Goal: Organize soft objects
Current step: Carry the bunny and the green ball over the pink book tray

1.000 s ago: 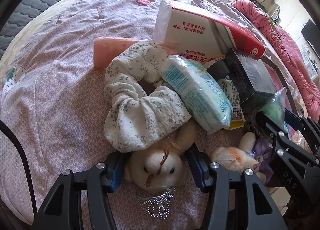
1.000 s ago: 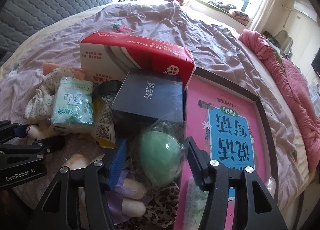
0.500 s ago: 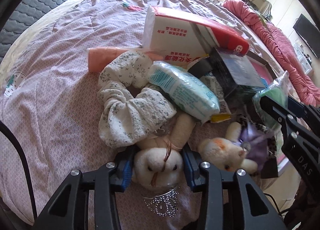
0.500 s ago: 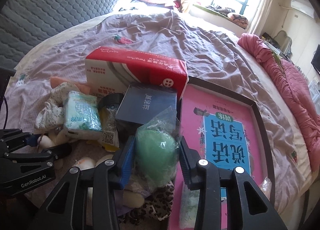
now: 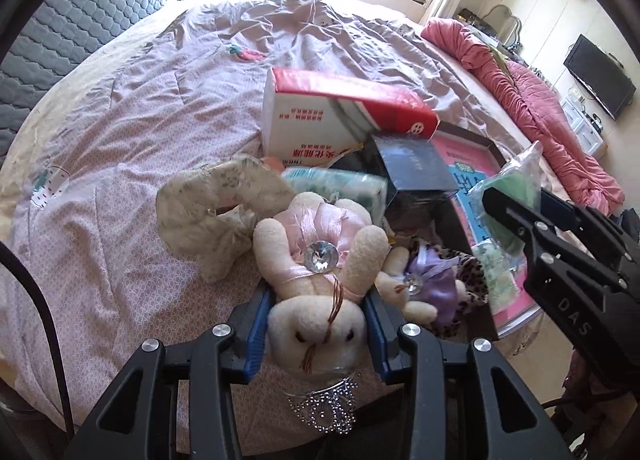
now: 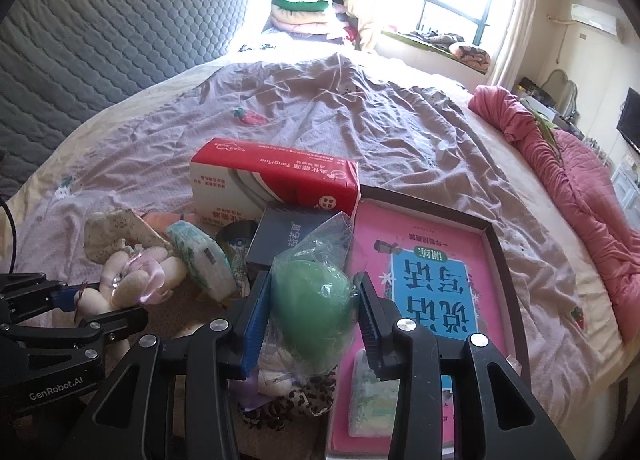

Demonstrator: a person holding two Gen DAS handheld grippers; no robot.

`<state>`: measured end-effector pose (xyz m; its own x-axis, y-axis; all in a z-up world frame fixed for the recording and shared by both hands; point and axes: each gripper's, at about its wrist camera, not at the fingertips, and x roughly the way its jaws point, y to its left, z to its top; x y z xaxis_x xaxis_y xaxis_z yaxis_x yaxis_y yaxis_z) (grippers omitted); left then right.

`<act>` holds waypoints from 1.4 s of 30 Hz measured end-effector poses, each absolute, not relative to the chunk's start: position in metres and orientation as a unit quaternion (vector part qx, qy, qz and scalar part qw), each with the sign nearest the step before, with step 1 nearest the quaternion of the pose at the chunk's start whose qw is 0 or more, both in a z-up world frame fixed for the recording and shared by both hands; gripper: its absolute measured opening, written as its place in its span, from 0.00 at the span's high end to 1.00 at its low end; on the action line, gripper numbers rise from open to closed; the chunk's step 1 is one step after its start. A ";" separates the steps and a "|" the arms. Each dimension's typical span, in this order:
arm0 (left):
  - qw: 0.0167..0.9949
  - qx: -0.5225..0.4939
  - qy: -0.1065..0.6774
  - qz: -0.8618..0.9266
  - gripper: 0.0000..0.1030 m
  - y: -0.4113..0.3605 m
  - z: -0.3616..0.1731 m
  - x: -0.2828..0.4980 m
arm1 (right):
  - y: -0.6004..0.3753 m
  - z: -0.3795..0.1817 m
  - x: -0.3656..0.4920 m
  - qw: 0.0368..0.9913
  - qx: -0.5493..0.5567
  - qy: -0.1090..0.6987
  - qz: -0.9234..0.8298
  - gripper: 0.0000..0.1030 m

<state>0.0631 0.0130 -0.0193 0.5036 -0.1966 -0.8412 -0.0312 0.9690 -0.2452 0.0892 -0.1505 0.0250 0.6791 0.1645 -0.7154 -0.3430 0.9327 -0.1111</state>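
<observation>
Now, left wrist view: left gripper point(image 5: 316, 324) clamps cream plush bunny w/ pink satin dress point(image 5: 316, 300) by the head, at 6 o'clock. Right wrist view: right gripper point(image 6: 312, 312) squeezes green foam egg in clear plastic bag point(image 6: 312, 300), 6 o'clock, w/ pink book point(image 6: 432, 280) at 3.

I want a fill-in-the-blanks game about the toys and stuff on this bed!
1. The left tongs squeeze the cream bunny by its ____.
2. The ball in the right tongs is coloured ____.
3. The tissue box has a ____ top.
4. The book lies inside a dark ____.

Missing words: head; green; red; tray
</observation>
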 end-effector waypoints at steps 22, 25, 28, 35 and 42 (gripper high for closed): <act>0.883 -0.085 0.458 -0.066 0.59 -0.020 0.031 0.047 | -0.162 0.064 0.064 0.927 -0.125 0.327 0.133 0.59; 0.884 -0.078 0.455 -0.071 0.59 -0.028 0.036 0.046 | -0.166 0.068 0.062 0.929 -0.125 0.322 0.130 0.59; 0.886 -0.071 0.453 -0.073 0.59 -0.035 0.040 0.045 | -0.171 0.071 0.061 0.931 -0.118 0.320 0.128 0.59; 0.887 -0.057 0.450 -0.081 0.59 -0.051 0.046 0.043 | -0.182 0.077 0.060 0.935 -0.105 0.315 0.122 0.59; 0.887 -0.044 0.450 -0.089 0.59 -0.066 0.049 0.045 | -0.192 0.079 0.060 0.937 -0.094 0.314 0.118 0.59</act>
<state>0.0445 -0.0659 0.0490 0.5791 -0.1977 -0.7909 0.1183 0.9803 -0.1584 0.0597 -0.1920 0.0791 0.7754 0.1621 -0.6103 -0.2800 0.9546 -0.1021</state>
